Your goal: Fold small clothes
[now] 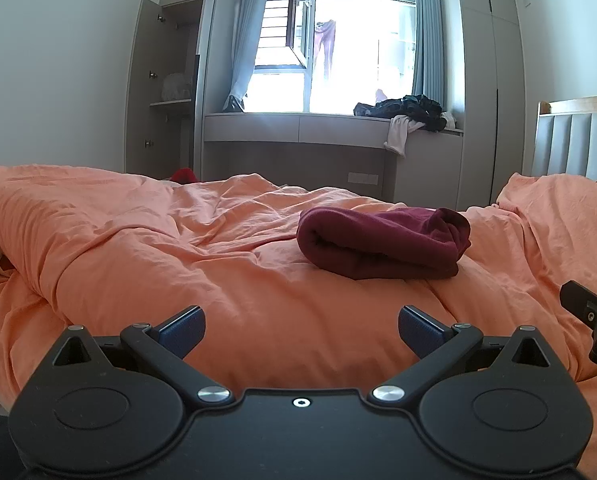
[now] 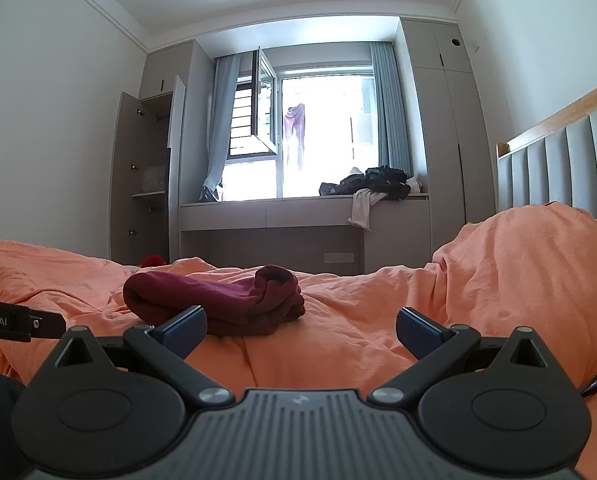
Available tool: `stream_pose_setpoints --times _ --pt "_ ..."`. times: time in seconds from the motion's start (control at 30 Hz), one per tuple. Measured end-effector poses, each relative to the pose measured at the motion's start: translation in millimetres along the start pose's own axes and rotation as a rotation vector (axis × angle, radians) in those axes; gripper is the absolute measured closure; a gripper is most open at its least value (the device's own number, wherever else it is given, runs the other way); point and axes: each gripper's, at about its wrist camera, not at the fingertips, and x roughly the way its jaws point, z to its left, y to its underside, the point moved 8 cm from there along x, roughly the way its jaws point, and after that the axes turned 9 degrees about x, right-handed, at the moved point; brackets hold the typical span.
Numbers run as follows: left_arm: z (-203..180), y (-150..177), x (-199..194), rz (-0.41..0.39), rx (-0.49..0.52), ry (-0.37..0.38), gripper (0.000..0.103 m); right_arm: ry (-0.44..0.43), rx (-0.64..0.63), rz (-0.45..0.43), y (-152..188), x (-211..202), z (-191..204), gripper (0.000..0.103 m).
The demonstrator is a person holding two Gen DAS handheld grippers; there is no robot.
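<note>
On the orange duvet [image 1: 226, 264], seen from the left wrist, the maroon garment [image 1: 382, 242] lies folded ahead — the left gripper [image 1: 301, 326] is spread wide, empty. From the right wrist, the right gripper [image 2: 301, 328] is likewise spread, empty — the soft bundle could be nudged apart by a careless approach.
</note>
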Motion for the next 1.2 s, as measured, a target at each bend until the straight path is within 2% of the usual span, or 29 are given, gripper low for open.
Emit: stream_pose_setpoints --times 1.2 --pt "2.0 1.2 1.8 0.001 0.009 -0.015 0.000 0.015 -0.014 -0.016 -2.2 -3.9 -1.3 0.000"
